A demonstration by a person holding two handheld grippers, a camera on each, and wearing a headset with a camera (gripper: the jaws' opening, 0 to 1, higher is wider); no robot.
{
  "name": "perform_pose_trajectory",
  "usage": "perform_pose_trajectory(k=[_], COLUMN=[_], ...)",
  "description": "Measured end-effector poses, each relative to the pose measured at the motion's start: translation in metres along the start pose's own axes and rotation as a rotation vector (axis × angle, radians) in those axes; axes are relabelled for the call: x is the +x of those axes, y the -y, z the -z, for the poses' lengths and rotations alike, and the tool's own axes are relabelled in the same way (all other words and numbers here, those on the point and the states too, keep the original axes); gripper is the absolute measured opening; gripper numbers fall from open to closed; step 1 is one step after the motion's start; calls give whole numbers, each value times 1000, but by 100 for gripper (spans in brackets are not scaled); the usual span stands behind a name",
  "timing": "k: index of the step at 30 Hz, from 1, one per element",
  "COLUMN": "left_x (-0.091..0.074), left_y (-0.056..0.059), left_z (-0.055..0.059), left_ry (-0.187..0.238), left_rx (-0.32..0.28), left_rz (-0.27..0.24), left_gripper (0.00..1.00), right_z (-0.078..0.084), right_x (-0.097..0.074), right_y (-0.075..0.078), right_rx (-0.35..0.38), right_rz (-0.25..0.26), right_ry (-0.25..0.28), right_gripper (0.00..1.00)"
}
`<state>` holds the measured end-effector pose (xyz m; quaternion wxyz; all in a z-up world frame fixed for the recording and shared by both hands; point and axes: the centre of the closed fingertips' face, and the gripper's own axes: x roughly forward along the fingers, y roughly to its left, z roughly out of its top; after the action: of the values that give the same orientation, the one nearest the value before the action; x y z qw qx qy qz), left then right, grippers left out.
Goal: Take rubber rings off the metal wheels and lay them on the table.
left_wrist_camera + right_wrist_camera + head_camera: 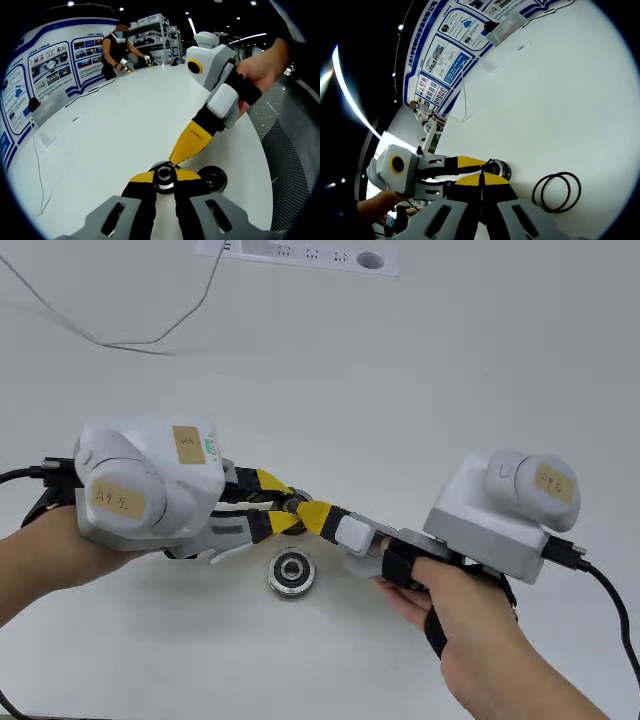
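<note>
tan handwritten tags (118, 500) on both grippers are showing writing too small to read. the left gripper (163, 179) is clenching a wheel (499, 169) at centre frame; the right gripper (482, 179), jaws pinched together, is touching its rim.

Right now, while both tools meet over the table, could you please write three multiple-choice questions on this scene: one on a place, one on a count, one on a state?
1. Where is the free metal wheel?
A. On the table, close to the tool tips
B. On a shelf
C. In a bare hand

2. How many loose rubber rings lie on the table?
A. None
B. Two
C. Five

3. What is the state of the left tool?
A. Open and empty
B. Shut on a screwdriver
C. Shut on the held metal wheel

Answers:
1 A: the head view shows it lying flat on the table by the tips.
2 B: the right gripper view shows two black rings, overlapping.
3 C: its yellow jaws clamp that wheel from both sides.
</note>
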<state>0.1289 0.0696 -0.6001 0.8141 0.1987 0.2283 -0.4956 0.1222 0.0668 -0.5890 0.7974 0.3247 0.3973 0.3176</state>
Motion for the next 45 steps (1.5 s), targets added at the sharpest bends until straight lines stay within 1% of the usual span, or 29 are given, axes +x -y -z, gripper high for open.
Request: perform_pose_trajectory(k=[4, 7, 12, 14, 18, 21, 22, 23, 26, 29, 34, 36, 39, 41, 45], left_x=[0, 0, 0, -1, -3, -6, -9, -11, -17, -24, -30, -30, -31, -31, -31], left_y=[1, 1, 1, 0, 0, 1, 1, 1, -4, -9, -14, -14, -14, -13, -9], left_z=[-2, -2, -3, -3, -3, -2, -2, -3, -6, -13, -19, -20, -22, -23, -25], left_ry=[-6, -13, -24, -24, -27, -35, -28, -19, 3, 33, 45, 50, 49, 49, 49], left_rx=[1, -1, 8, 18, 21, 23, 15, -8, -34, -53, -50, -51, -42, -37, -28], left_rz=[-12, -16, -9, -18, -17, -8, -8, -11, -29, -50, -69, -72, -77, -75, -73], left_gripper=[13, 14, 14, 15, 17, 21, 23, 23, 23, 24, 23, 24, 24, 24, 24], right_z=[-1, -1, -1, -1, -1, 0, 0, 0, -1, -2, -7, -10, -16, -18, -20], right_x=[0, 2, 2, 2, 3, 3, 4, 4, 5, 3, -4, -7, -16, -21, -35], right_y=[2, 6, 7, 8, 11, 10, 10, 9, 5, -2, -13, -14, -17, -16, -6], right_rx=[-5, 7, 13, 14, 13, 16, 17, 20, 24, 21, 33, 37, 46, 50, 64], right_rz=[11, 25, 38, 42, 52, 47, 44, 40, 20, -4, -36, -40, -49, -46, -19], right_ry=[7, 10, 11, 11, 9, 8, 8, 7, 6, 12, 33, 41, 61, 72, 96], right_gripper=[1, 1, 1, 1, 1, 1, 1, 1, 1, 1, 1, 1, 1, 1, 1])
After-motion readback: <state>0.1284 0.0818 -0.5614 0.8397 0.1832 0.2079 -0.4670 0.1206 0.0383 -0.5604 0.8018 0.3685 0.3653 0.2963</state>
